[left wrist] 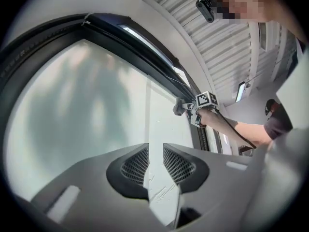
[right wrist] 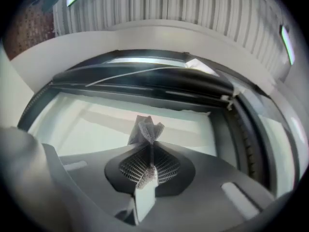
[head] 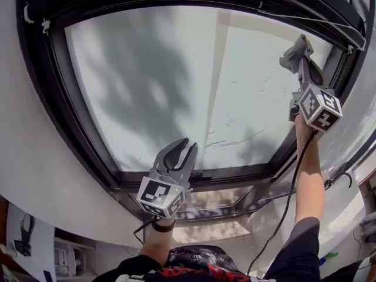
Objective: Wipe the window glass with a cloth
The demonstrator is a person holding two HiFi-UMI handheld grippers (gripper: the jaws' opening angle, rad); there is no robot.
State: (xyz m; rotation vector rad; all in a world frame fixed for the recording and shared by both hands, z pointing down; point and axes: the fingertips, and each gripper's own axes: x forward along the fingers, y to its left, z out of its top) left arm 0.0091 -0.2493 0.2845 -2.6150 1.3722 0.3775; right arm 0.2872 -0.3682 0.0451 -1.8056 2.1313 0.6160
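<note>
The window glass fills the head view inside a black frame. My right gripper is raised at the pane's upper right corner, shut on a small grey cloth that sticks out past its jaws towards the glass. The left gripper view shows that cloth at the right gripper's tip, close to the frame. My left gripper hangs low at the pane's bottom edge. Its jaws stand slightly apart with nothing between them, pointing at the glass.
A thick black window frame runs round the pane, with a black bar along its top edge. White wall lies to the left, a sill ledge below. A cable trails from the right gripper down my arm.
</note>
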